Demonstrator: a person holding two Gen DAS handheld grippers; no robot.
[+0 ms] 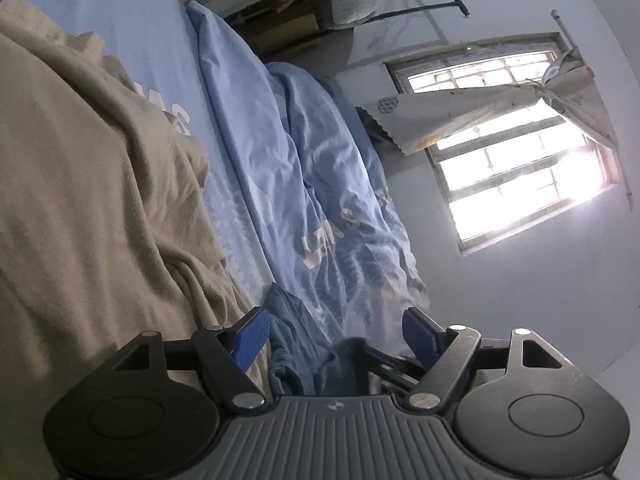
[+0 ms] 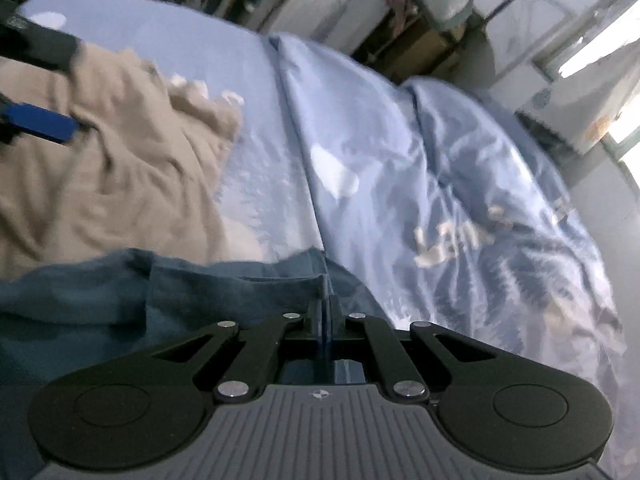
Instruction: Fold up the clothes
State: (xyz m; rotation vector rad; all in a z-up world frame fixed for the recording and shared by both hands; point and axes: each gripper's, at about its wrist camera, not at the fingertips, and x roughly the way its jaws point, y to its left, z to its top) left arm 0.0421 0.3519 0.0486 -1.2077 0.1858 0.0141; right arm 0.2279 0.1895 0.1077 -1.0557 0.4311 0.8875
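Note:
A dark teal garment (image 2: 168, 292) lies on the blue bed sheet (image 2: 260, 168) in the right wrist view, with its edge pinched in my right gripper (image 2: 325, 312), which is shut on it. In the left wrist view the same teal garment (image 1: 304, 352) bunches between the blue pads (image 1: 250, 338) of my left gripper (image 1: 336, 332), which is open and not closed on it. My left gripper also shows at the left edge of the right wrist view (image 2: 40, 92), over a beige garment (image 2: 104, 152). That beige garment (image 1: 80, 208) fills the left of the left wrist view.
A crumpled light blue duvet (image 1: 332, 208) with pale lettering lies along the bed's right side and also shows in the right wrist view (image 2: 460, 208). A barred window (image 1: 520, 140) with a tied curtain is on the wall. Boxes and clutter (image 2: 400, 36) stand beyond the bed.

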